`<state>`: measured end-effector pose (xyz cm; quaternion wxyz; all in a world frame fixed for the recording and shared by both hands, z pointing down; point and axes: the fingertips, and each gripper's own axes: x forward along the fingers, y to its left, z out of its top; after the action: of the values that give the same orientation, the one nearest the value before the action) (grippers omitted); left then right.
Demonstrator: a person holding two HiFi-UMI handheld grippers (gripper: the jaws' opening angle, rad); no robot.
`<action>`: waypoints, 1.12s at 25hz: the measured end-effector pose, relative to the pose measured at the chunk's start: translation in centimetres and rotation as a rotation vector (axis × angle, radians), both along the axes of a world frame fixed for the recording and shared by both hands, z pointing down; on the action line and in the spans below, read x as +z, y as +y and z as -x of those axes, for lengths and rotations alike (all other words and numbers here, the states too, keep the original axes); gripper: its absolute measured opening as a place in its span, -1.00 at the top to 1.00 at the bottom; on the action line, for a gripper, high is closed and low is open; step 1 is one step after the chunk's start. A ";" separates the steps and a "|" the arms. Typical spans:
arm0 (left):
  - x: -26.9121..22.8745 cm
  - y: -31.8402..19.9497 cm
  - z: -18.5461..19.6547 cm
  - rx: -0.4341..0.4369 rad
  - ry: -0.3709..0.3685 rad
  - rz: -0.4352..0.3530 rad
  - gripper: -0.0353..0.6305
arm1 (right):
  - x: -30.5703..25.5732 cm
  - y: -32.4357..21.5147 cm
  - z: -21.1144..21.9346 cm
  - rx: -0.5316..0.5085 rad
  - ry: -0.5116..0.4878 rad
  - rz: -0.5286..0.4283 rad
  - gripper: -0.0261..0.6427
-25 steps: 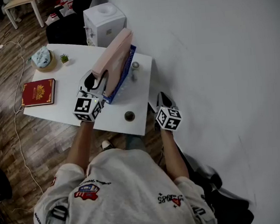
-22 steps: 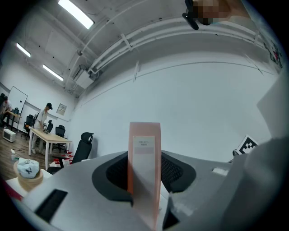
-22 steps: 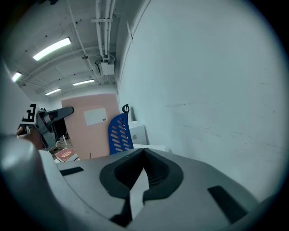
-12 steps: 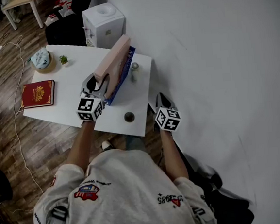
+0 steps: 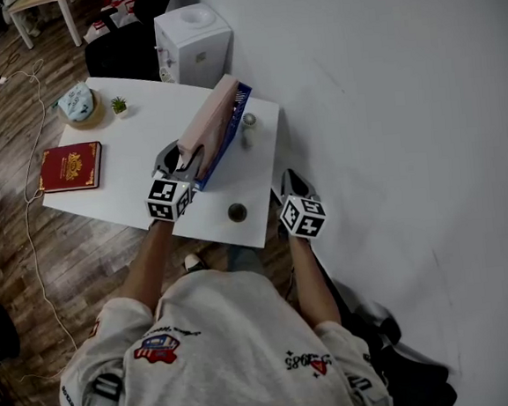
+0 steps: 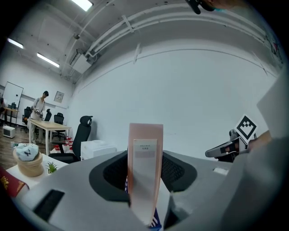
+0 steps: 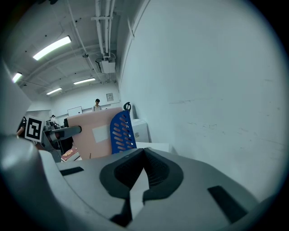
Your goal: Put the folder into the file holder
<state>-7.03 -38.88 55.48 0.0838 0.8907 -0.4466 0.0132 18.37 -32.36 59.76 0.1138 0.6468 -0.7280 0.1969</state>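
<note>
Folder (image 5: 205, 124) upright in file holder (image 5: 243, 93) nr table (image 5: 128, 178) edge, wall (image 5: 386, 98) close beside.

I see the table (image 5: 133, 133) in the upper left of the frame. On its right half the folder (image 5: 208, 127) stands in the file holder (image 5: 221, 149). 1 small bottle (image 5: 248, 129) stands just right of the holder, and 1 small round object (image 5: 236, 212) lies near the table's lower edge. The book (image 5: 70, 166) lies at the left, with a bowl (image 5: 79, 107) and a potted plant (image 5: 118, 104) above it. A water dispenser (image 5: 193, 37) stands beyond the table's top edge.
</note>
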 end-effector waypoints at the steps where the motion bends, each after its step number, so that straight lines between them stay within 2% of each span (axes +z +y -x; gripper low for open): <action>1: 0.0 0.1 -0.1 0.014 -0.002 0.001 0.37 | 0.0 0.0 0.2 -0.003 -0.001 0.001 0.94; 9: 0.9 1.5 -0.3 0.142 -0.044 0.037 0.33 | 0.3 -0.8 2.9 -0.045 -0.006 0.001 0.94; 17: 2.6 3.8 2.6 0.156 -0.071 0.094 0.32 | 0.6 -1.5 6.6 -0.110 -0.022 -0.004 0.94; 21: 2.5 4.4 5.5 0.129 -0.072 0.108 0.32 | 0.2 -2.0 8.8 -0.146 -0.023 -0.016 0.94; 24: 2.3 4.4 8.2 0.070 -0.081 0.108 0.34 | -0.1 -2.3 10.2 -0.171 -0.022 -0.026 0.94; 28: 1.4 4.3 12.3 -0.033 -0.067 0.104 0.55 | -0.9 -2.8 12.2 -0.202 -0.020 -0.048 0.94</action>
<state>-19.35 -34.59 56.91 0.1152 0.8768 -0.4624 0.0647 6.21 -35.16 58.87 0.1101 0.5706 -0.7951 0.1734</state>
